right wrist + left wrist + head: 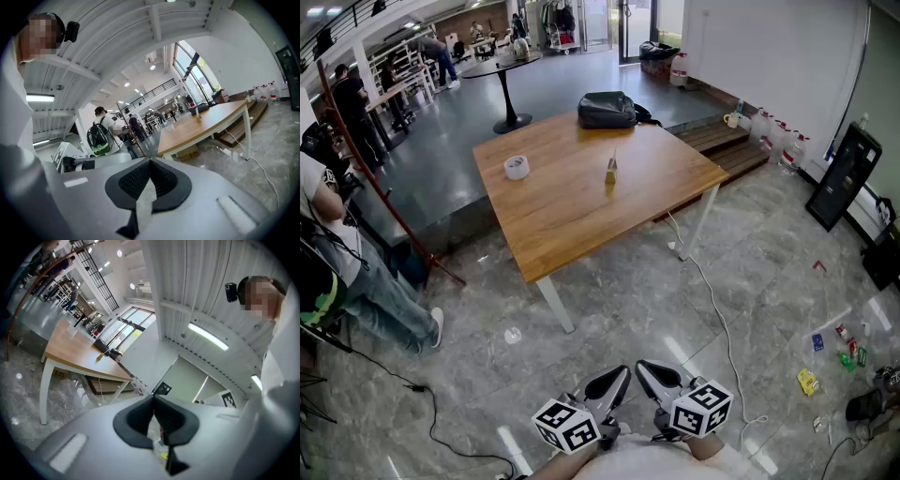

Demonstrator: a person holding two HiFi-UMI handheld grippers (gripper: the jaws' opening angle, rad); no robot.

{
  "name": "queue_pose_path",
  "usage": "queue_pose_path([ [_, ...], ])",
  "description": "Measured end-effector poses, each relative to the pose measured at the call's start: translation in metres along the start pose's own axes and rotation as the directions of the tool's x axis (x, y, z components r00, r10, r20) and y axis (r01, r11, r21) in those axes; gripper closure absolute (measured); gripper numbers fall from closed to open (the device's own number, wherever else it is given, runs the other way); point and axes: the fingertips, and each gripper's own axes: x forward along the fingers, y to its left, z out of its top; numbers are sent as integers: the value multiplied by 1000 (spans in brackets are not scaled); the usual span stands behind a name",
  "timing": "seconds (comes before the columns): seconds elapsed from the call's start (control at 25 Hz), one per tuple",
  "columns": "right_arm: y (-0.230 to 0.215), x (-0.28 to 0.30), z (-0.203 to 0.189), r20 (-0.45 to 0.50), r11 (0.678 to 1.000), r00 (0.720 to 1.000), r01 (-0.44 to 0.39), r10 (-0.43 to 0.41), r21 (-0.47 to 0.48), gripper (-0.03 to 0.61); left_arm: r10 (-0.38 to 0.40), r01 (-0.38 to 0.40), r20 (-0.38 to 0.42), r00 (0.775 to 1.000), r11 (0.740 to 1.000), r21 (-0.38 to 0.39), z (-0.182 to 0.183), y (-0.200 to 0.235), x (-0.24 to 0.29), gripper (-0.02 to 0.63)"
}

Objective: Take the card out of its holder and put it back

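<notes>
A small brass-coloured card holder [610, 172] with a thin card upright in it stands near the middle of the wooden table [572, 220]. It shows far off in the left gripper view [99, 357] and in the right gripper view [198, 117]. Both grippers are low, close to my body and well short of the table, over the marble floor. My left gripper [622, 373] [153, 398] has its pads together with nothing in them. My right gripper [643, 367] [150, 161] is shut and empty too.
On the table lie a roll of tape [517, 167] and a black bag [607, 110]. A white cable [719, 319] trails across the floor from the table. People stand at the left [356, 281]. Litter [839, 352] lies at the right, beside a black panel [847, 175].
</notes>
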Motion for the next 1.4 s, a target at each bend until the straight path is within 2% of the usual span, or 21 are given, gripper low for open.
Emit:
queue_pose_path([
  [0.12,-12,18,10,-11,1000,1000,-8,8,-3,584,2,-2,-8,1000,1000,-1,9,14,16,606],
  [0.4,-54,78,51,53,999,998,46,-45,-22,584,-2,3,-37,999,1000,29,43,73,55,606],
  [0.8,-122,208,136,97,991,987,128,-131,30,584,-58,65,-80,995,993,94,156,174,131,606],
  [1.0,-137,255,158,98,988,983,148,-152,50,584,-92,95,-114,989,995,19,183,215,158,606],
  [1.24,-170,284,175,95,977,975,192,-200,88,584,-109,104,-137,985,993,-49,202,253,191,606],
  [1.4,-201,296,202,136,977,968,201,-209,72,584,-92,85,-120,989,995,-59,219,275,222,606],
])
